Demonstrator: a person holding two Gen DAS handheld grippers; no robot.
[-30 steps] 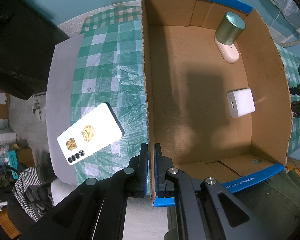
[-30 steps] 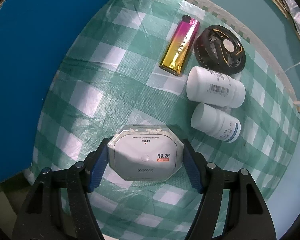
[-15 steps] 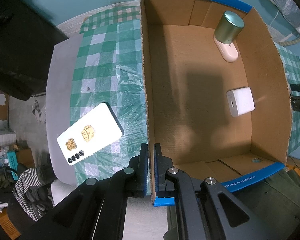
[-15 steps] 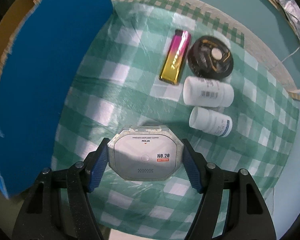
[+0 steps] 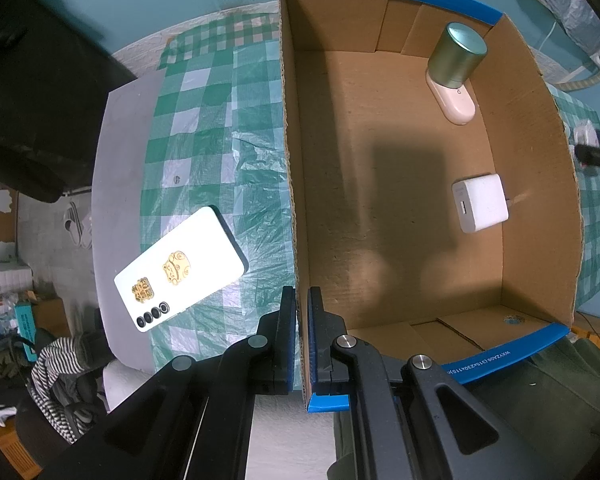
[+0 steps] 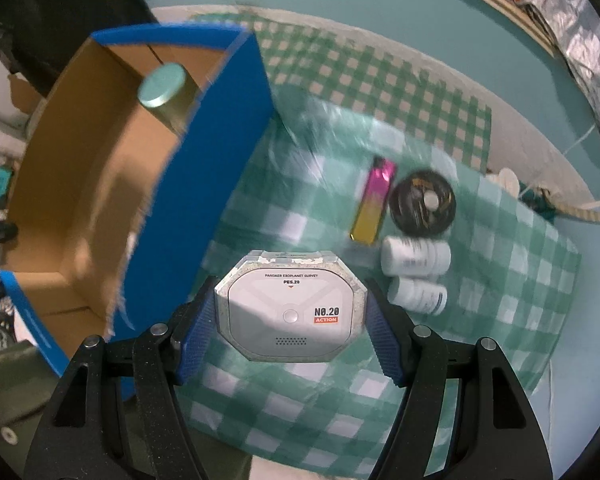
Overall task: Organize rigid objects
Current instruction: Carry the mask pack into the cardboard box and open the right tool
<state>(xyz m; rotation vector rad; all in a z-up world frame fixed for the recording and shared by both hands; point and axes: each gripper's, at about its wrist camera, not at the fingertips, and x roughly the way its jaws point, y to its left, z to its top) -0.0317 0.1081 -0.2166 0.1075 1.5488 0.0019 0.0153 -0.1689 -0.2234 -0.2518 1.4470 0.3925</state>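
My left tongs point straight down and are clamped on the near left wall of a cardboard box, one pad outside it and one inside. The box has blue tape on its rims and sits on a bench covered by a green checked cloth. Inside, at the far right corner, a green metal tin stands upright, partly over a pink oval case. A white charger block lies nearer, by the right wall. Outside the box, to its left, a white phone lies on the cloth with gold stickers and its camera lenses facing up.

My right tongs grip a grey eight-sided gadget by its two sides, held above the cloth, just right of the box's blue outer wall. On the cloth beyond it lie a pink-and-gold lighter, a black disc beside it, and two white pill bottles on their sides, one in front of the other.
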